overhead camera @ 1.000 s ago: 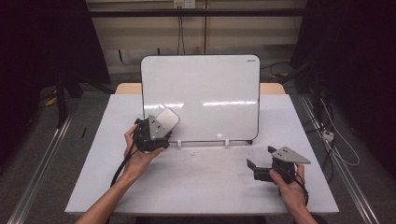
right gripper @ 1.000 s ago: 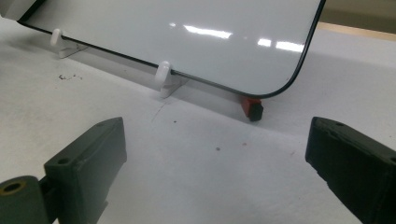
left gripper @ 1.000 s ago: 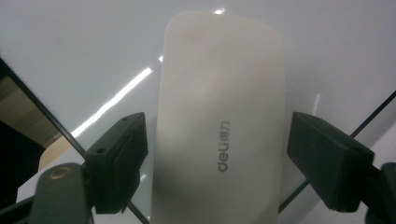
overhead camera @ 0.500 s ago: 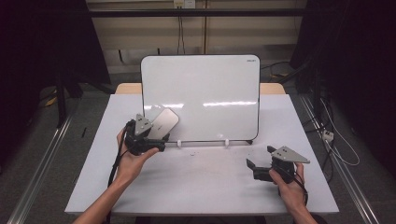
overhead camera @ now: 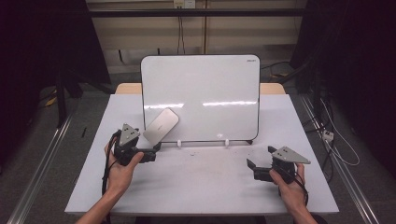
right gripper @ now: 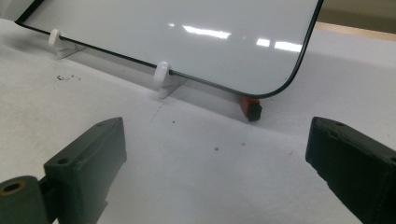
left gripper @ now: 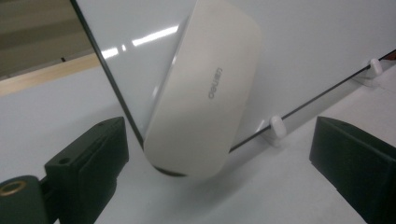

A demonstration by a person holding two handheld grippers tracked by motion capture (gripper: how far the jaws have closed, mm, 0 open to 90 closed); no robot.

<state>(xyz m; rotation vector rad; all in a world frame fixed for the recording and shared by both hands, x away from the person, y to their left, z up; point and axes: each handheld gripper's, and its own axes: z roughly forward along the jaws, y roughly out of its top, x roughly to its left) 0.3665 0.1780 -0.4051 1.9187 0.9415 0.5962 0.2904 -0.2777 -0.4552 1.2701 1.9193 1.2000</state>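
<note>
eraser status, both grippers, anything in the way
Left gripper open, jaws just opened, clear of the eraser. Eraser leans on the whiteboard, lower left. Right gripper open, empty, on the table. Nothing blocking.

Bright table (overhead camera: 201, 186), dark surroundings, glare streaks on whiteboard (overhead camera: 201, 93), soft close-up focus.

Eraser (left gripper: 203, 93) covers the whiteboard's (left gripper: 322, 42) lower left corner in the left gripper view; its own underside sits in shadow, contact with the surface (left gripper: 261, 196) unclear. Small orange-and-black piece (right gripper: 250, 106) behind the board's corner is half tucked under, kind unreadable. Corner logo (overhead camera: 251, 60) too small to read.
</note>
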